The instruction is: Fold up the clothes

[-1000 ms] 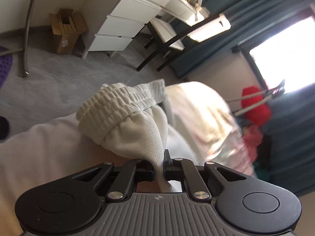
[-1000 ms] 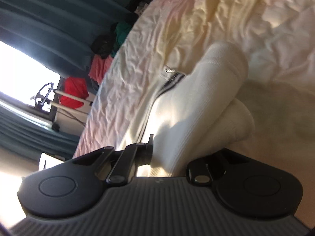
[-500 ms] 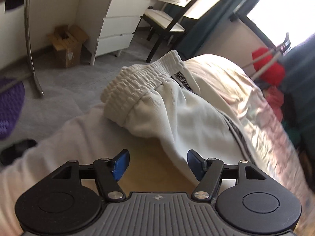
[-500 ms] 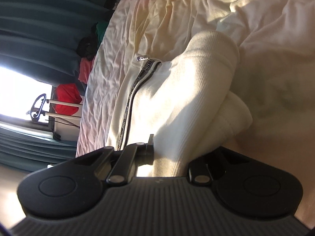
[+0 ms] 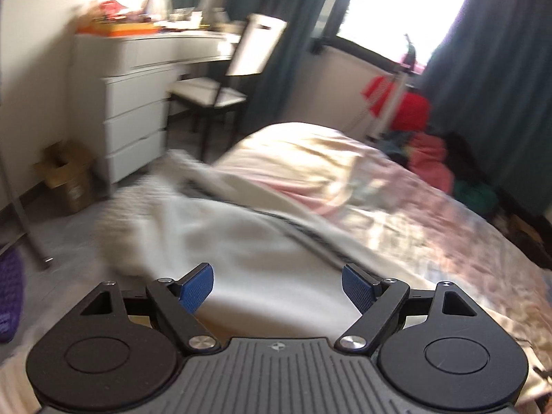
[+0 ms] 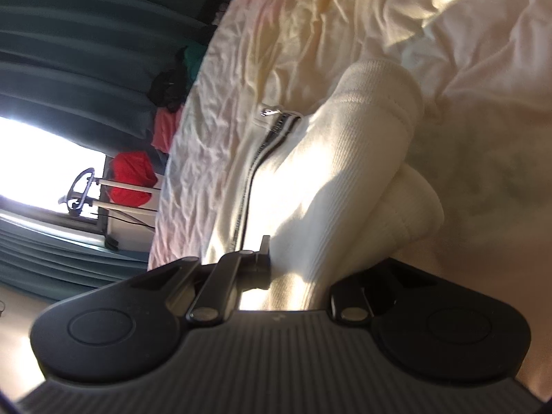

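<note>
In the left wrist view, a purple textured mat (image 5: 8,296) lies at the far left edge on the grey floor, and an open brown cardboard box (image 5: 67,179) stands against the wall. Next to the box comes a white chest of drawers (image 5: 134,117), joined to a cluttered white table (image 5: 179,46), with a dark-framed chair with a pale seat (image 5: 220,93) pulled up to it. Towards the middle, the cream ribbed trousers with a dark side stripe (image 5: 214,241) lie blurred on the bed with its crumpled pale pink-and-cream cover (image 5: 431,227), near the bed's left edge. The left tool (image 5: 277,288) hangs over them with its jaws opening, its blue pads (image 5: 196,289) well apart and pressing on nothing; the cloth lies below and beyond them. Further right, a red garment (image 5: 410,110) hangs by the bright window, before dark teal curtains (image 5: 490,79).

In the right wrist view, the same curtains (image 6: 86,34) and red garment (image 6: 132,179) sit at the left. The trousers (image 6: 331,186) run across the bed cover (image 6: 310,27), their stripe ending at a small metal zip pull (image 6: 270,112). The right tool (image 6: 296,269) is clenched on a thick fold of the ribbed cloth, which rises between its jaws and bulges to the right.
</note>
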Tool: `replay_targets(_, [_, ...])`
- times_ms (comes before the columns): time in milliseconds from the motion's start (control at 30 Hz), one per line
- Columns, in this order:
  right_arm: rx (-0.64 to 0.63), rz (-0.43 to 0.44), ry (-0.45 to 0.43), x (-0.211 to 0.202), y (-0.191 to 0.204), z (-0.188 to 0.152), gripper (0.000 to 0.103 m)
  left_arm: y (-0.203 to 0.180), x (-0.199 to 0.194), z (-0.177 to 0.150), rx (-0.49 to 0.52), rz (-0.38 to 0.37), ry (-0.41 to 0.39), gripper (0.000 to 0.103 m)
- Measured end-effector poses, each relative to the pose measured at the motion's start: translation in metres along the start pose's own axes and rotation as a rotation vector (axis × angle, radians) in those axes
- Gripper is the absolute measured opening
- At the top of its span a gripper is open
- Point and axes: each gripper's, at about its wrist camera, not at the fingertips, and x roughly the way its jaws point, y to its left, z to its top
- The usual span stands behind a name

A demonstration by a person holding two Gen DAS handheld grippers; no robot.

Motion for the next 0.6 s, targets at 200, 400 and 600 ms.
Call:
replay_targets(200, [-0.067, 0.04, -0.034, -0.006, 0.013, -0.001, 0.015, -0.086, 0.057, -0.037, 0.072, -0.089, 0.057, 0.084])
replay_targets(400, [-0.059, 0.046, -0.026, -0.001, 0.012, 0.0, 0.016, -0.135, 0.114, -0.099, 0.28, -0.063, 0.099, 0.084])
replay_targets(600, [0.007, 0.038, -0.011, 0.007, 0.004, 0.0, 0.022, -0.144, 0.13, -0.139, 0.456, -0.015, 0.096, 0.088])
